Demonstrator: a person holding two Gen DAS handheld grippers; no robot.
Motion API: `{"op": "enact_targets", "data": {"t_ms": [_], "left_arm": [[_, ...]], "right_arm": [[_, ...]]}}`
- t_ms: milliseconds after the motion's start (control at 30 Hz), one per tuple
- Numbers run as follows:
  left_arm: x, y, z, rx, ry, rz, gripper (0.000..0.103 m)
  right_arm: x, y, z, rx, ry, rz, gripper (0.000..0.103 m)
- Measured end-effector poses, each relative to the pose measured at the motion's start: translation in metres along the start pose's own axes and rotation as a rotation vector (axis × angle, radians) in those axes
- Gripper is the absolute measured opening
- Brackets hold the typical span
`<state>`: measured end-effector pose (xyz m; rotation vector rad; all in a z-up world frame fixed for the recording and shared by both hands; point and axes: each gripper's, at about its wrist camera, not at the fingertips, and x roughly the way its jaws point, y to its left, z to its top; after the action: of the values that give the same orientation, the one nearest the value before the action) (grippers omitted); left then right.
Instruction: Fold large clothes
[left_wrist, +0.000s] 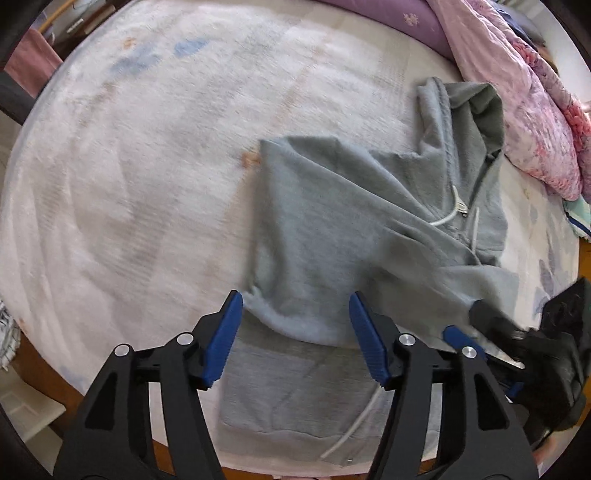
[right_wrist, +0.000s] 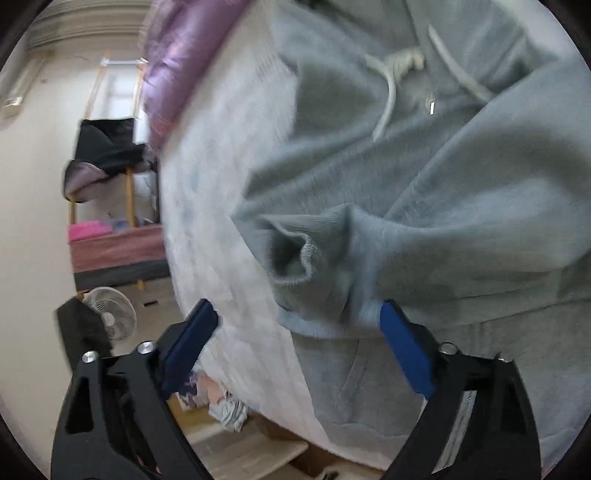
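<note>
Grey and soft, the hoodie (left_wrist: 362, 221) is laid on the white fuzzy bed cover (left_wrist: 129, 166). It is partly folded, with a sleeve (left_wrist: 424, 236) brought across the front and the hood (left_wrist: 465, 114) left at the far end, near the pink quilt (left_wrist: 524, 122).

On the left, much bare bed cover is seen, so open room is found there. The near edge of the bed is close under both grippers, and brown floor is seen below it.

The left gripper (left_wrist: 295, 332) is held over the near part of the hoodie. Its blue fingers (left_wrist: 221, 339) are spread wide and nothing is pinched. A folded grey edge is seen just past its tips, between them.

Further right, the right gripper (right_wrist: 299, 343) is seen with its fingers (right_wrist: 402, 347) spread wide too. Nothing is pinched by it. The sleeve cuff (right_wrist: 303, 254) is seen just ahead of the tips, with its open end turned toward the camera. The right finger looks to be touching grey cloth.

The hoodie's long way is thought to run from the grippers out to the hood. The cuff is nearer the right gripper, so that one would likely be used for it. The picture is blurred, so small creases cannot be told.
</note>
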<state>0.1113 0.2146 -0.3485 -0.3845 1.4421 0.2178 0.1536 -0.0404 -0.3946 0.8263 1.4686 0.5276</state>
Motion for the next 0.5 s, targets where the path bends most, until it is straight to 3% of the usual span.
{"op": "enact_targets", "data": {"t_ms": [67, 233, 400, 500], "left_arm": [[-0.001, -0.008, -0.002, 0.005, -0.006, 0.001, 0.062], [0.004, -0.015, -0.003, -0.021, -0.001, -0.052, 0.070], [0.042, -0.012, 0.001, -0.086, 0.070, -0.102, 0.075], [0.078, -0.002, 0.000, -0.183, 0.108, -0.206, 0.075]], "right_arm": [[-0.003, 0.005, 0.003, -0.039, 0.036, -0.001, 0.088], [-0.025, -0.005, -0.002, 0.005, 0.002, -0.052, 0.088], [-0.075, -0.078, -0.015, 0.166, -0.059, -0.163, 0.088], [-0.108, -0.140, -0.024, 0.326, -0.124, -0.194, 0.082]]}}
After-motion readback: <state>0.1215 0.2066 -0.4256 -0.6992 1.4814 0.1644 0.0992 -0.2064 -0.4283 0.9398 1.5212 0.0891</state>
